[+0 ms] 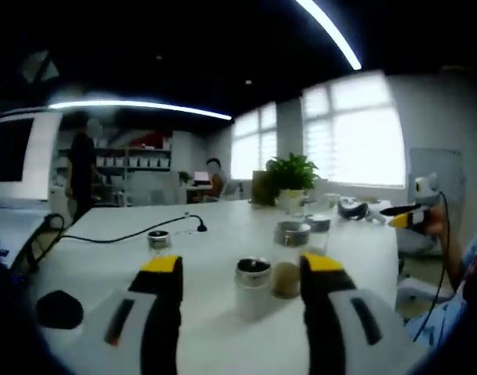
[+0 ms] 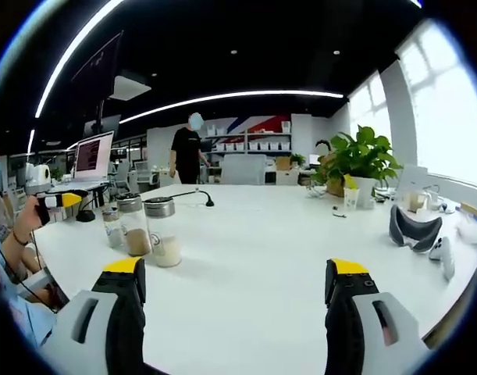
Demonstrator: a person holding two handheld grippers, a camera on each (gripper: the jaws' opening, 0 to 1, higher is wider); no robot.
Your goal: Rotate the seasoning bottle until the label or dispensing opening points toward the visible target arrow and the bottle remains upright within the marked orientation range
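Note:
Several clear seasoning bottles with metal lids stand upright on the white table. In the left gripper view a short dark-lidded bottle and a taller bottle with brown seasoning stand just beyond my left gripper, whose jaws are open and hold nothing. A third bottle stands behind them. In the right gripper view the white-filled bottle, the brown-filled one and a small one stand far left of my right gripper, which is open over bare table.
A small jar and a black cable lie toward the left. A potted plant and a headset are on the table's far side. A dark round object sits near the left edge. A person stands in the background.

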